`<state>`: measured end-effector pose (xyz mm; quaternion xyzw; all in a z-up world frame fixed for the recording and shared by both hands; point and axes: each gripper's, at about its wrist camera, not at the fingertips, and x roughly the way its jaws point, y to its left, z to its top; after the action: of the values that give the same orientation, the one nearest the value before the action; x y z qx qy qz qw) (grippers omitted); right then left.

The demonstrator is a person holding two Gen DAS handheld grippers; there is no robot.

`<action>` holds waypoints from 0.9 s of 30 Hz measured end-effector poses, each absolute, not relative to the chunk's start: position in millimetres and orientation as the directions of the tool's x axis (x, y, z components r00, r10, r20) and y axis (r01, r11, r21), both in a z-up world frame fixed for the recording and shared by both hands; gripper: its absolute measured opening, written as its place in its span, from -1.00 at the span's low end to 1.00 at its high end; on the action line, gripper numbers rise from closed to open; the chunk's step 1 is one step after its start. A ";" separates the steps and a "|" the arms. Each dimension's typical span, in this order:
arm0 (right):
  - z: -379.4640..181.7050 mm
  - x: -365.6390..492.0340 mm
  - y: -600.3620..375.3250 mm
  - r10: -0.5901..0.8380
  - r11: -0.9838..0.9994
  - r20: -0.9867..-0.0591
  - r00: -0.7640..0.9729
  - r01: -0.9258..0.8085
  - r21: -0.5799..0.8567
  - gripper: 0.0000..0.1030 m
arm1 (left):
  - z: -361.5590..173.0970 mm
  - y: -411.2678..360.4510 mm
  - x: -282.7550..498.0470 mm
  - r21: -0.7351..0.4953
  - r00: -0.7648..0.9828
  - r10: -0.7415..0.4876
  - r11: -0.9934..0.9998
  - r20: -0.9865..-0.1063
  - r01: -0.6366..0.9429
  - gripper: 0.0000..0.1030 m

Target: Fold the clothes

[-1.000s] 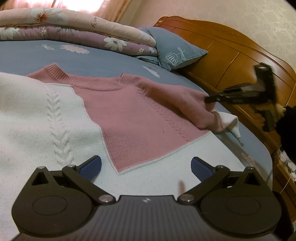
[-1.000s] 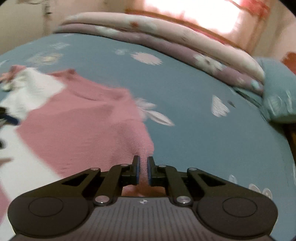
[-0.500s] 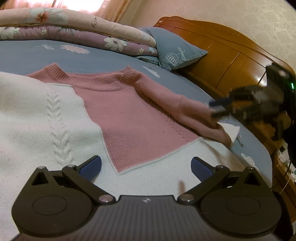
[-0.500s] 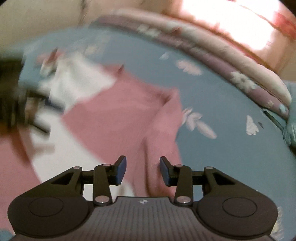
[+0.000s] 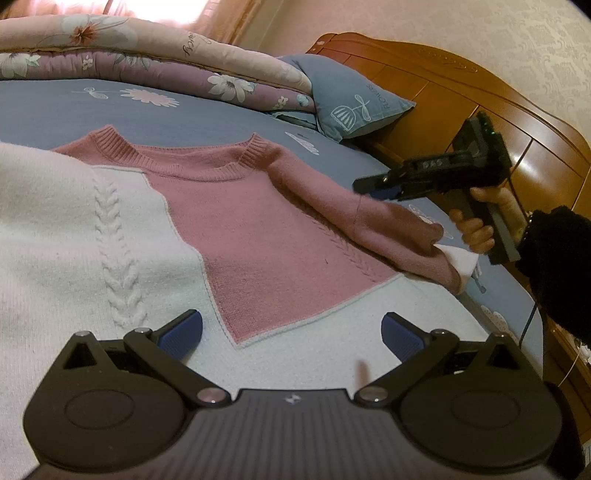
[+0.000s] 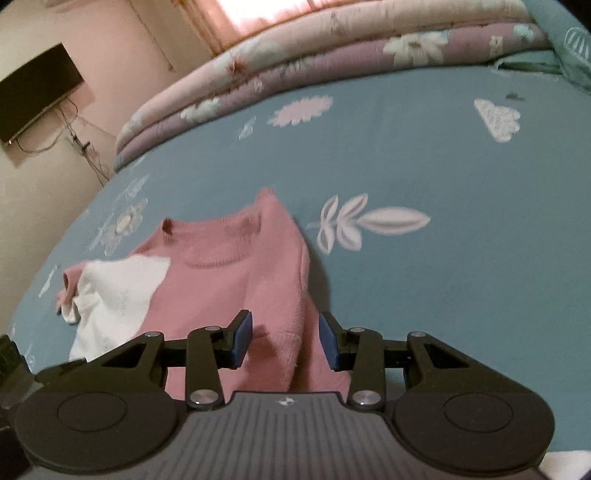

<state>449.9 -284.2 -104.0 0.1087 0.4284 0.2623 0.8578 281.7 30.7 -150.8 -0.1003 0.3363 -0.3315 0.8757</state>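
Right gripper (image 6: 285, 339) jaws, just opened, stand part-open astride folded pink sleeve (image 6: 295, 295), pads clear. Risk: sleeve could be dragged off sweater (image 5: 258, 229) if snagged on withdrawal.

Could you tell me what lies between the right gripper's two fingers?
The sweater's folded pink sleeve lies between the right gripper's open fingers, untouched, as the right wrist view shows.

A: What is standing behind the bed (image 5: 192, 107)?
B: A wooden headboard (image 5: 461, 110) is shining against patterned wallpaper (image 5: 480, 29).
A: And light?
B: Glowing through pink curtains (image 6: 258, 14).
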 end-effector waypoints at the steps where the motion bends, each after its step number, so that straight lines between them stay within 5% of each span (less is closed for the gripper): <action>1: -105.0 447.1 -280.7 0.549 0.834 -0.676 0.491 -0.368 0.410 -0.22 | -150.7 30.7 281.7 -0.399 0.554 -0.648 0.760 -0.523 0.513 0.99; 5: -100.0 434.2 -260.4 0.551 0.823 -0.688 0.472 -0.441 0.357 -0.29 | -150.6 30.6 281.5 -0.398 0.554 -0.648 0.760 -0.523 0.513 0.99; 15: -88.2 383.2 -181.8 0.383 0.745 -0.732 0.564 -0.657 -0.116 -0.20 | -150.6 31.0 281.6 -0.397 0.555 -0.647 0.761 -0.523 0.513 0.99; 19: -85.9 398.2 -199.6 0.385 0.809 -0.729 0.566 -0.587 -0.028 -0.13 | -150.7 30.5 281.7 -0.397 0.555 -0.647 0.761 -0.523 0.513 0.99; 20: -85.3 403.5 -207.8 0.396 0.830 -0.719 0.571 -0.558 0.014 0.03 | -150.6 30.4 281.4 -0.397 0.555 -0.647 0.761 -0.523 0.513 0.99; 27: -113.6 447.1 -273.2 0.617 0.786 -0.631 0.471 -0.331 0.522 0.11 | -151.0 30.0 281.4 -0.396 0.555 -0.647 0.761 -0.523 0.513 0.99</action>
<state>447.1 -273.2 -113.6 0.1660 0.4306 0.2815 0.8413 281.4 30.0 -151.0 -0.0994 0.3359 -0.3308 0.8763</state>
